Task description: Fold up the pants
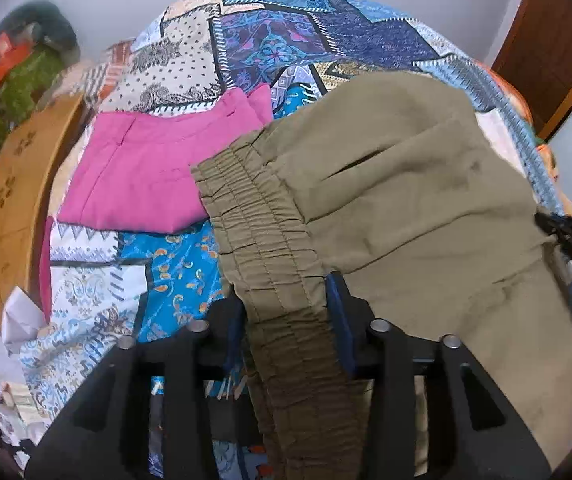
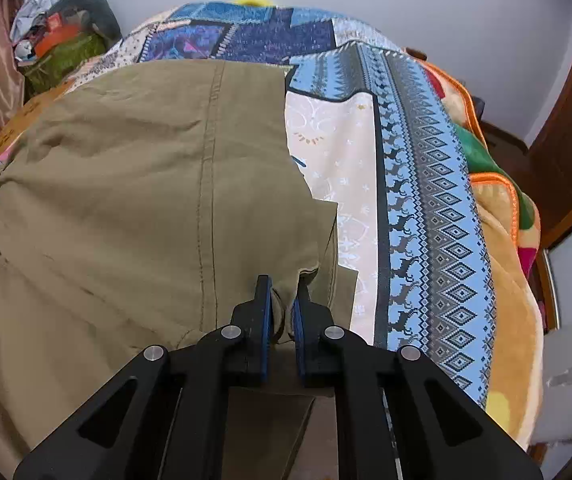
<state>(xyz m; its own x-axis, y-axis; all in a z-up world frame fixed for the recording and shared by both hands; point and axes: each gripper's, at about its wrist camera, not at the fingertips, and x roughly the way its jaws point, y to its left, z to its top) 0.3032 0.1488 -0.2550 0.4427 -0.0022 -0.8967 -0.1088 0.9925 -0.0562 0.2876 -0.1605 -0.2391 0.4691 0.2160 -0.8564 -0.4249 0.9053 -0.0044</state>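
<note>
Olive-green pants (image 1: 418,200) lie on a bed with a patchwork sheet (image 1: 286,40). My left gripper (image 1: 286,304) is shut on their gathered elastic waistband (image 1: 257,224), which runs between the fingers. In the right wrist view the pants (image 2: 133,184) spread left and centre, with a stitched seam down the middle. My right gripper (image 2: 283,300) is shut on a bunched edge of the pants near their right side. The right gripper's black tip (image 1: 566,236) shows at the right edge of the left wrist view.
Folded pink pants (image 1: 153,172) lie on the sheet left of the olive ones. A wooden headboard (image 1: 9,208) bounds the bed on the left, with a pile of clothes (image 1: 25,64) behind. An orange-edged fleece blanket (image 2: 502,232) lies at the bed's right. A brown wooden door (image 1: 554,48) stands at right.
</note>
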